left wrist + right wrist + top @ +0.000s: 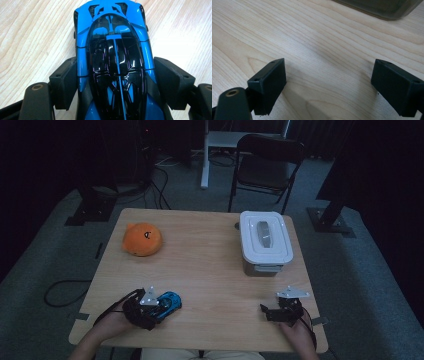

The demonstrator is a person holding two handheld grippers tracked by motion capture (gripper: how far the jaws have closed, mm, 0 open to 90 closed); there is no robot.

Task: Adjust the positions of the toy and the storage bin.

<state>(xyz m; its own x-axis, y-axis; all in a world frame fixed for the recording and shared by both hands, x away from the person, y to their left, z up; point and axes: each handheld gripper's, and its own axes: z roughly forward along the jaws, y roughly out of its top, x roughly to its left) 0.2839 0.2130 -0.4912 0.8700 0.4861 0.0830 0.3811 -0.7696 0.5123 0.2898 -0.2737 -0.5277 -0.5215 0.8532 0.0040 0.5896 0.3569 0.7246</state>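
The blue toy car (113, 62) lay on the wooden table (210, 270), near its front edge on the person's left side, and it stood between the two jaws of the left gripper (116, 82). In the left gripper view the jaws flanked the middle of the car body, one on each side. The left pad (65, 82) seemed to touch the blue flank, or to be just beside it. The right pad (172, 82) was just beside the other flank, and I could not tell whether it pressed on the car. So the jaws stood about as wide as the car, but a firm grip was not clear from the pictures.

The rear part of the car was cut off at the bottom of the left gripper view, and its wheels were hidden under the body. In the high view the left gripper (150, 307) and the left hand (112, 322) covered part of the car, and the room was dark, so small details were hard to see there.

The long axis of the car ran along the jaws, with the visible end pointing away from the hand. In the high view this end pointed to the right and a little away from the person.

The right gripper (329, 82) rested near the front right corner of the table with its jaws wide apart and only bare wood between them. The grey lidded box (264, 242) stood beyond it.
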